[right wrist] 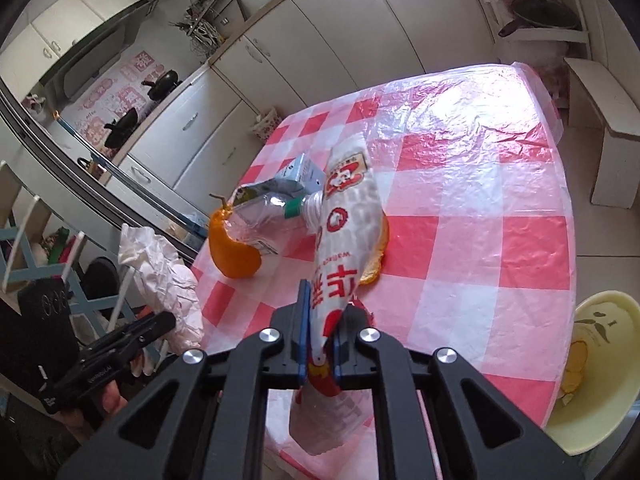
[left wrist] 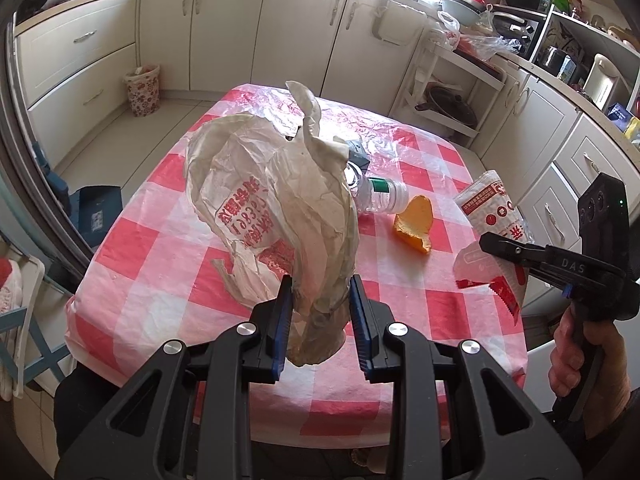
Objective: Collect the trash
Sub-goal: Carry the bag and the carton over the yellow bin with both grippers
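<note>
My left gripper (left wrist: 320, 292) is shut on a crumpled white plastic bag (left wrist: 272, 200) with red print, held above the near edge of the red-checked table (left wrist: 436, 304). My right gripper (right wrist: 322, 334) is shut on a white-and-red snack wrapper (right wrist: 344, 240) and holds it over the table's near edge; the wrapper also shows in the left wrist view (left wrist: 492, 216). On the table lie a clear plastic bottle (left wrist: 380, 196), an orange peel (left wrist: 414, 222), a second orange peel piece (right wrist: 234, 246), a silver foil pouch (right wrist: 264, 212) and a grey carton (right wrist: 302, 172).
A pale yellow bin (right wrist: 592, 368) with peel inside stands at the table's right side. A flowered waste basket (left wrist: 143, 89) stands by the far cabinets. A blue-and-white chair (right wrist: 48, 256) is on the left. A white bench (right wrist: 604, 120) stands beyond the table.
</note>
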The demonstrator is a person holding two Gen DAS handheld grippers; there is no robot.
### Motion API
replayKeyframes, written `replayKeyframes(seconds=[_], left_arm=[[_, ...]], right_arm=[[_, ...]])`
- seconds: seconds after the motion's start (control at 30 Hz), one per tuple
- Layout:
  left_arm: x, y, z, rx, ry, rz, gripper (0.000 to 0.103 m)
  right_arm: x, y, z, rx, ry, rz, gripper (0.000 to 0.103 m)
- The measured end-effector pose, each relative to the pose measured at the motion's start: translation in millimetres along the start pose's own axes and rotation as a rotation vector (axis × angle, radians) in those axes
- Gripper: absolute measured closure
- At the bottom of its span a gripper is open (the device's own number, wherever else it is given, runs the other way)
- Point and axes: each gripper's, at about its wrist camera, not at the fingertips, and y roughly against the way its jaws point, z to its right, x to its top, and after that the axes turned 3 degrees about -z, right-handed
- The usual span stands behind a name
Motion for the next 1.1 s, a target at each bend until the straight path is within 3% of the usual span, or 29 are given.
replayKeyframes(seconds=[0.1,0.23,0.4,0.5,0.6,0.7,0.77,0.8,0.97,1.1], left_arm=[[1,1,-1,-0.013,0.001,-0.003,0.077],[4,1,6,-0.039,-0.017,-0.006,0.077],[1,0,37,-0.083,-0.071,-0.014,0.077],[-3,-5,60,-0.115,-0.109,-0.03,0.077],[-8,-9,84,-0.147,-0.146,-0.045,0.077],[-13,-12,109,-0.174,-0.183,-0.055,0.077],[-16,-14,125,-0.194,-0.207,-0.061,0.077],[-17,-15,133,-0.201,-0.218,-0.063,0.077],[-23,-18,163,-0.238,-0.263,-0.074,0.077],[-28,-24,180,-0.254,-0.289,-0.092,0.077]], right_arm=[[-1,8,7,0.03,-0.032,0.014,0.095],[-1,30,17,-0.032,-0.054,0.078,0.095],[-8,77,50,-0.149,-0.156,0.211,0.095],[-19,99,77,-0.264,-0.228,0.259,0.095],[-33,105,110,-0.33,-0.326,0.246,0.095],[-42,97,139,-0.412,-0.395,0.179,0.092],[-46,89,155,-0.459,-0.437,0.128,0.071],[-48,87,163,-0.507,-0.462,0.115,0.054],[-52,107,178,-0.519,-0.574,0.182,0.051],[-43,135,155,-0.481,-0.543,0.313,0.038]])
